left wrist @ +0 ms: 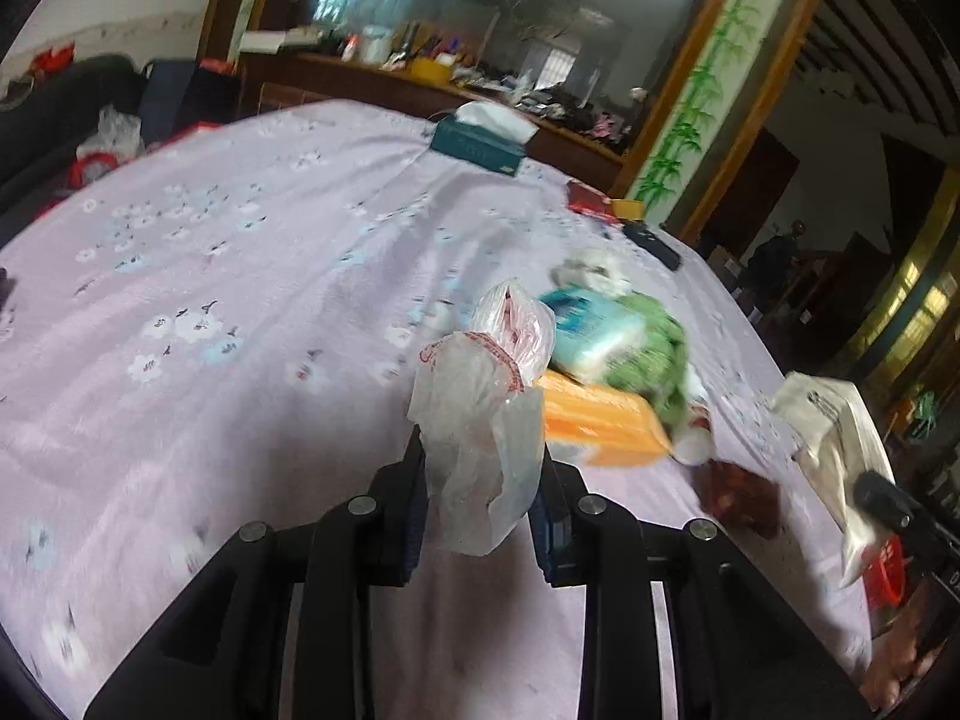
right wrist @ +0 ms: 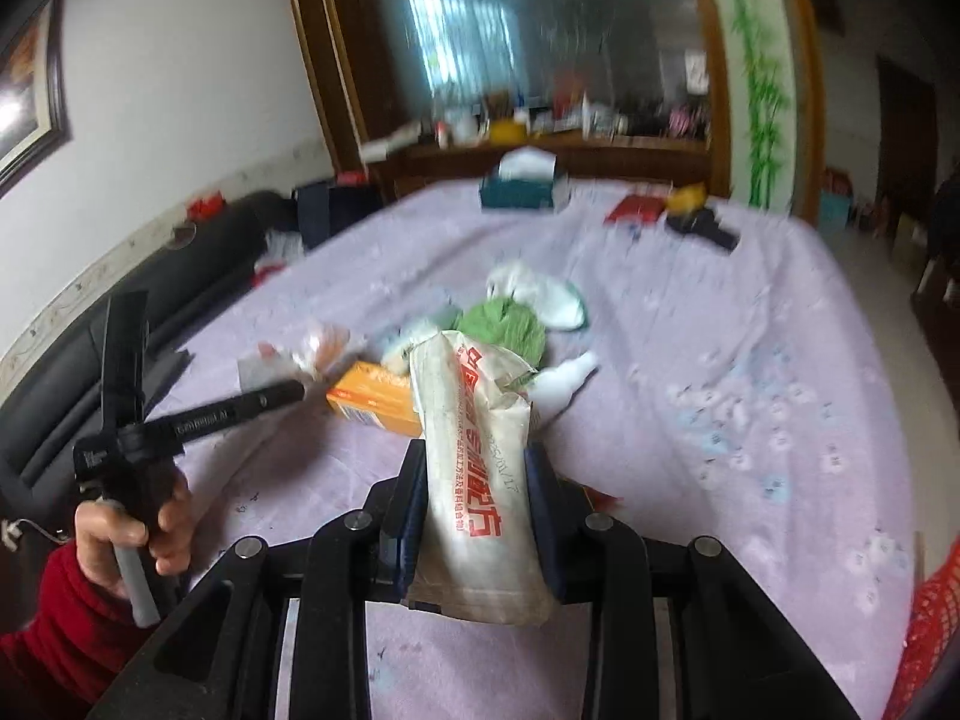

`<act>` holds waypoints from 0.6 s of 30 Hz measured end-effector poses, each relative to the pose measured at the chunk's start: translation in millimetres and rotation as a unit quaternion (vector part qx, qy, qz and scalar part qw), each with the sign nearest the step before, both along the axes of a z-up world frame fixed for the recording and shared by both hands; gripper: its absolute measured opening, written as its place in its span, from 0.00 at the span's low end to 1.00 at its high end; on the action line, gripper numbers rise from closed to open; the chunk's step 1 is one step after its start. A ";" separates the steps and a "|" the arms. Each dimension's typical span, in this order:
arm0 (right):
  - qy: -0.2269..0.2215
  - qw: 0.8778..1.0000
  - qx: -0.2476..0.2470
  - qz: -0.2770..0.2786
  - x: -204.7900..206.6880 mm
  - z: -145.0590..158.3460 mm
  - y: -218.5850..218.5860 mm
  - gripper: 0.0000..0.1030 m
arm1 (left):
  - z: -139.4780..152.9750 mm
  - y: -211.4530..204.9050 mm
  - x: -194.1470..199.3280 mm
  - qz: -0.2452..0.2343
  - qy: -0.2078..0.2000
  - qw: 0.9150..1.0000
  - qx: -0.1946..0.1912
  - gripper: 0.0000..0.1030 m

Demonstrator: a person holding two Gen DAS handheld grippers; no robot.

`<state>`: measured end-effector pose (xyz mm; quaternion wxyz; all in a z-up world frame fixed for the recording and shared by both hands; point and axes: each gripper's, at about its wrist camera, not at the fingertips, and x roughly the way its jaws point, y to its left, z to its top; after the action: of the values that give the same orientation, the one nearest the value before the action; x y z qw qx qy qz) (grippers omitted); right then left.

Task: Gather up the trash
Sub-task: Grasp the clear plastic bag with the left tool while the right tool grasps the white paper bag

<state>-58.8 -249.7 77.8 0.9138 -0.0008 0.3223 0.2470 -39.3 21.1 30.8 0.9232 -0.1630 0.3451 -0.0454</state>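
Holding clear plastic bag (left wrist: 480, 450) in clamped left gripper (left wrist: 480, 480) | right gripper (right wrist: 474, 480) pinching printed pouch (right wrist: 480, 480) | next: carrying both to bin, unseen.

My own left hand (right wrist: 135, 525) hides the handle. The green bundle (left wrist: 651, 348) is too blurred to name; the red basket (right wrist: 933, 618) is cut by the edge.
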 end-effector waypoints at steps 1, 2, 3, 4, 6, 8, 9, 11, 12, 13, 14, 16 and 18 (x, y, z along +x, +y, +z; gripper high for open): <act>-0.007 1.000 -0.001 -0.004 -6.1 0.6 0.6 0.33 | 2.8 -8.1 -6.9 -0.004 -0.008 1.000 0.004 0.26; -0.013 1.000 0.002 -0.007 -13.1 -1.0 -2.1 0.33 | 5.1 -15.7 -13.1 -0.008 -0.016 1.000 0.006 0.26; -0.017 1.000 0.005 -0.011 -18.9 -3.6 -5.2 0.33 | 7.7 -27.2 -21.1 -0.016 -0.026 0.999 0.008 0.26; -0.017 1.000 0.009 -0.017 -23.1 -6.1 -7.6 0.33 | 8.9 -34.8 -26.2 -0.022 -0.031 0.999 0.010 0.26; -0.014 0.999 0.028 -0.025 -29.1 -10.8 -15.3 0.33 | 9.7 -55.5 -36.2 -0.036 -0.044 0.998 0.024 0.26; -0.020 0.998 0.034 -0.041 -32.7 -17.9 -21.1 0.33 | 9.0 -74.6 -43.5 -0.044 -0.053 0.997 0.042 0.26; -0.022 0.998 0.031 -0.051 -34.1 -21.4 -24.1 0.33 | 9.2 -83.4 -46.7 -0.049 -0.062 0.996 0.049 0.26; -0.012 0.997 0.046 -0.058 -32.3 -27.5 -32.1 0.33 | 9.7 -96.3 -50.2 -0.055 -0.073 0.994 0.059 0.26; -0.006 0.996 0.057 -0.061 -31.8 -30.3 -36.8 0.33 | 9.1 -101.8 -49.8 -0.059 -0.075 0.993 0.065 0.26; -0.005 0.996 0.060 -0.064 -30.4 -32.2 -39.8 0.33 | 7.9 -105.1 -49.0 -0.062 -0.072 0.993 0.069 0.26; -0.002 0.996 0.060 -0.070 -29.6 -34.8 -43.1 0.33 | 6.6 -107.6 -48.3 -0.062 -0.071 0.993 0.070 0.26; -0.006 0.994 0.085 -0.068 -31.1 -32.4 -50.5 0.33 | 3.7 -109.4 -45.2 -0.062 -0.063 0.993 0.076 0.26; -0.013 0.994 0.078 -0.073 -32.6 -31.7 -51.8 0.33 | 4.0 -109.8 -43.6 -0.058 -0.066 0.993 0.077 0.27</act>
<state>-91.3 -301.5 46.1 0.9309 0.0905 0.2892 0.2042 -82.9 -88.7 34.8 0.9495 -0.0678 0.2949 -0.0830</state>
